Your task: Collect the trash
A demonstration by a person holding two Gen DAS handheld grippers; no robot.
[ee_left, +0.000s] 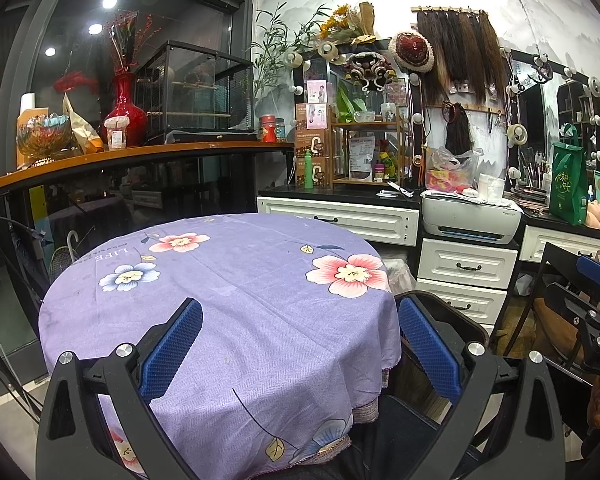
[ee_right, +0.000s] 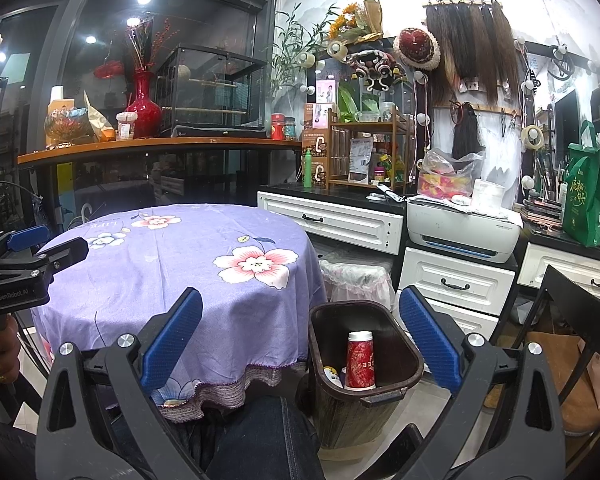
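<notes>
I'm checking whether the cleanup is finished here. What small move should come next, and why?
Probably just draw both grippers back and stop. The purple tablecloth shows no trash in either view, the red cup already stands in the brown bin, and the left gripper and right gripper have their jaws open and hold nothing.

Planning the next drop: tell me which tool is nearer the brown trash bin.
Right. The right tool hangs open just above the trash bin beside the table; the left tool is open over the purple tablecloth, farther away.
</notes>
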